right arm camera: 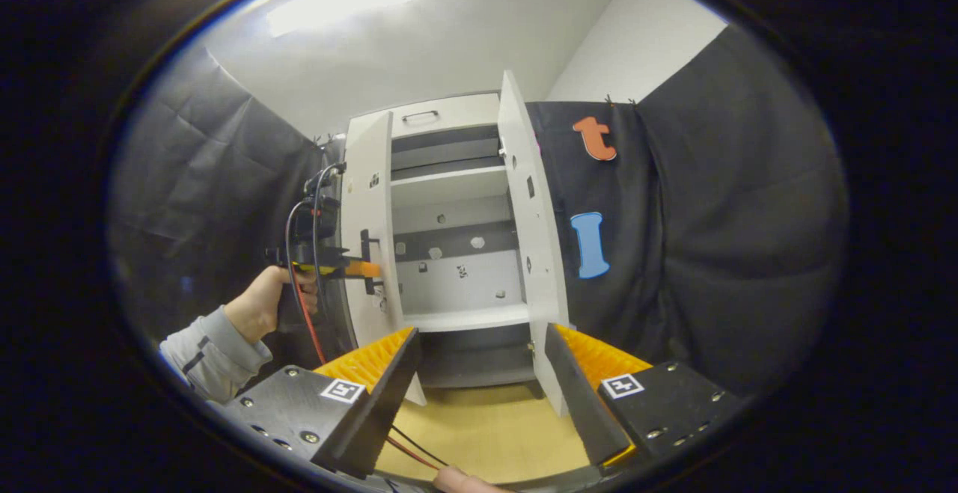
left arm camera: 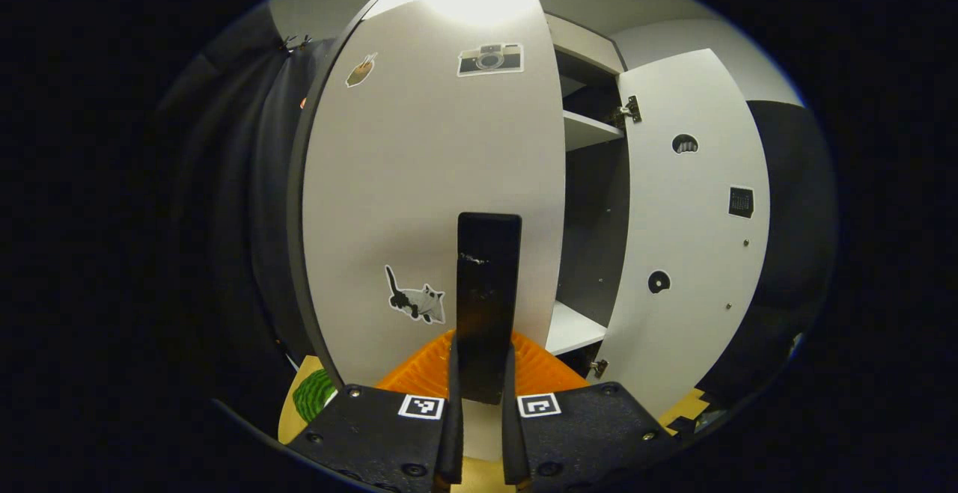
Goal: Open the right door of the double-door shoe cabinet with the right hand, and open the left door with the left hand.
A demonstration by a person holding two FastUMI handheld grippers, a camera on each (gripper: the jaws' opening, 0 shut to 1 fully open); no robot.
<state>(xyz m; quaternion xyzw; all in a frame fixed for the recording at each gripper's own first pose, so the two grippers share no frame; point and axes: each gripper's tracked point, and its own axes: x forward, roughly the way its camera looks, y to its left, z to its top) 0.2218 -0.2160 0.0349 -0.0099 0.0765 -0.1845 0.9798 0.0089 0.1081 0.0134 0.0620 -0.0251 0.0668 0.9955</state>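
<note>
Against the booth wall the shoe cabinet [right arm camera: 456, 253] is seen with both doors swung out. At the left door [left arm camera: 426, 179] the black handle [left arm camera: 488, 298] is clamped between the narrowed fingers of the left gripper [left arm camera: 483, 403]. Well back from the cabinet, the right gripper [right arm camera: 479, 373] is held wide, apart from the right door [right arm camera: 533, 239]. White shelves [right arm camera: 449, 182] are exposed inside.

Your left gripper [left arm camera: 483, 433] has both fingers drawn in close on the black door handle [left arm camera: 488, 298], which rises toward 12 o'clock between them. Seen from the right gripper view, your left hand [right arm camera: 258, 302] sits at 9 o'clock with its grey sleeve [right arm camera: 209, 354] trailing toward 7. Your right gripper [right arm camera: 479, 381] is spread wide, fingers apart and clasping nothing.
</note>
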